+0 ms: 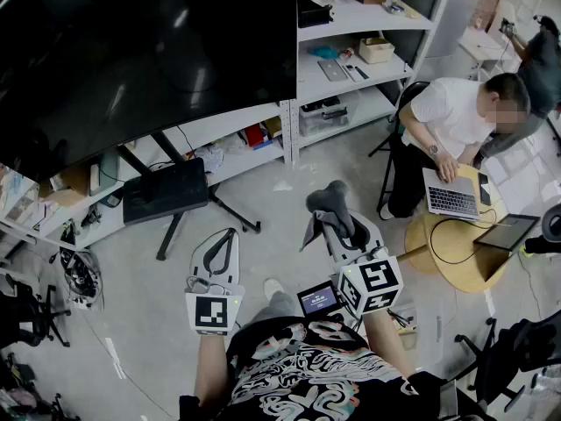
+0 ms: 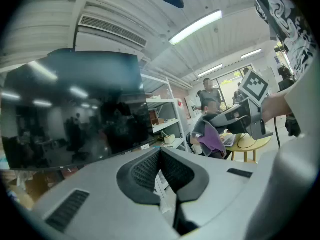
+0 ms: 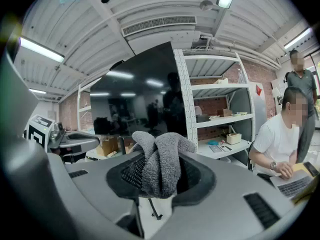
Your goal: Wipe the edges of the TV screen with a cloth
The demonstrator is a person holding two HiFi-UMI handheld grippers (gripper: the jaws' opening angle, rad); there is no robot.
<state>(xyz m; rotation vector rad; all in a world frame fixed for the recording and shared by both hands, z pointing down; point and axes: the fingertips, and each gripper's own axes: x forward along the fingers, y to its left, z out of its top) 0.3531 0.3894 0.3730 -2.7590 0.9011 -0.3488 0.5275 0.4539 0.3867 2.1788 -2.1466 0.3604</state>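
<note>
A large dark TV screen (image 1: 131, 51) on a black stand fills the upper left of the head view; it also shows in the left gripper view as the TV screen (image 2: 75, 114) and in the right gripper view as the TV screen (image 3: 145, 99). My right gripper (image 1: 331, 210) is shut on a grey cloth (image 3: 157, 161), which bunches up out of the jaws; the cloth (image 1: 331, 200) sits below the screen's right corner, well short of it. My left gripper (image 1: 219, 251) is shut with nothing in it, its jaws touching (image 2: 160, 166), held low and apart from the TV.
White metal shelving (image 1: 351, 51) with boxes stands right of the TV. A seated person (image 1: 447, 125) works on a laptop (image 1: 451, 198) at a round wooden table (image 1: 456, 244) on the right. A black case (image 1: 165, 191) rests on the TV stand. Office chairs stand at both sides.
</note>
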